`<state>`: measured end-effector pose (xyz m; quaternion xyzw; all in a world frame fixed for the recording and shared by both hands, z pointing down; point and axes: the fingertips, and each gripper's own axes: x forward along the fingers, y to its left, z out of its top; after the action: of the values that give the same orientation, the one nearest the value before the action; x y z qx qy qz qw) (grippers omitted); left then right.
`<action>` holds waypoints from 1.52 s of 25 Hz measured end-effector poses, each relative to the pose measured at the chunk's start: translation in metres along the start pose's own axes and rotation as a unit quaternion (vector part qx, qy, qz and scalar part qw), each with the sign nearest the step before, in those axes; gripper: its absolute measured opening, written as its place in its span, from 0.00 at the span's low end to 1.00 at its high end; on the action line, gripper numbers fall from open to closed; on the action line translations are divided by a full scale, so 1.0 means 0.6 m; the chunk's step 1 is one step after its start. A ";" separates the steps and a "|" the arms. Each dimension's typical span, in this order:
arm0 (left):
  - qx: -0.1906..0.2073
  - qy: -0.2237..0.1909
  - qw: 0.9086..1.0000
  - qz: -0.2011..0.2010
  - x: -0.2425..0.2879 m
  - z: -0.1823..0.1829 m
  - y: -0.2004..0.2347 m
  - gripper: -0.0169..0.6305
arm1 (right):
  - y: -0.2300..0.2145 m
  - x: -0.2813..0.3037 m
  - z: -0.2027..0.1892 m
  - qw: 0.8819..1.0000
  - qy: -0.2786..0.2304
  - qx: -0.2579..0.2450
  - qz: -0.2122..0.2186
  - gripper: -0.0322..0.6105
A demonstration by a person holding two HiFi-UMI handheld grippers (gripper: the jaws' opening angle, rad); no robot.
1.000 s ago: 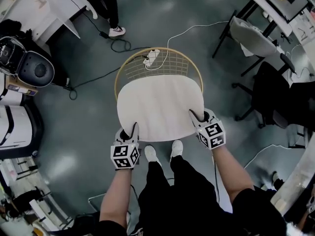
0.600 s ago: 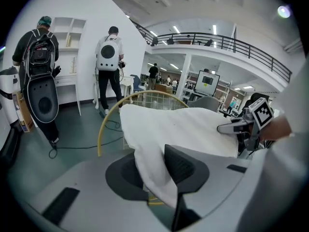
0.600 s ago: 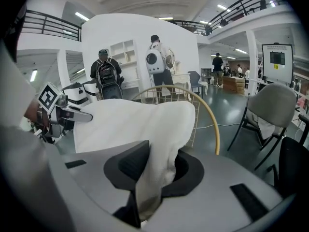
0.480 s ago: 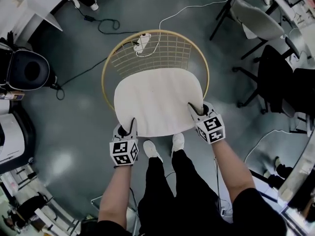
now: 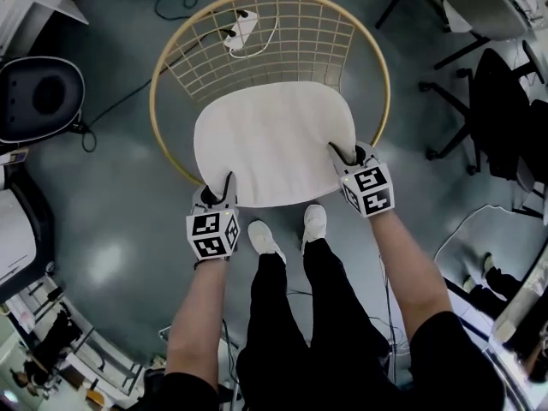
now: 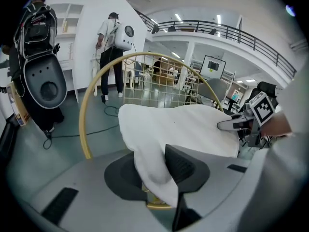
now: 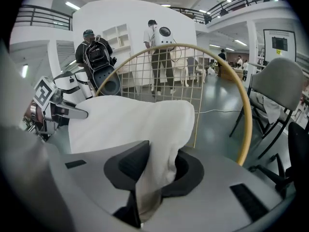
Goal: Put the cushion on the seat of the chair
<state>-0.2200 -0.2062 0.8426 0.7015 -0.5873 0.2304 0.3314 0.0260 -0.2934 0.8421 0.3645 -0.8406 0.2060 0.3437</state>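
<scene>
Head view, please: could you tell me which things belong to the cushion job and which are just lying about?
In the job: cushion, gripped by the left tool and right tool; gold wire chair below it.
Lying about: power strip on the floor; black office chair; black round machine.

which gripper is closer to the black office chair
Right. The right gripper holds the cushion at the corner nearest the office chair; the left gripper, jaws opening with the cushion between them, is at the far corner.
</scene>
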 end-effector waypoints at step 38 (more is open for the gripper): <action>0.080 0.014 0.997 0.019 0.049 -0.015 0.012 0.50 | -0.027 0.089 -0.071 0.990 0.107 -0.013 -0.095 0.77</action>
<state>-0.2204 -0.2203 0.8710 0.7115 -0.5754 0.2922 0.2780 0.0295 -0.3037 0.9115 0.4138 -0.7632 0.1998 0.4542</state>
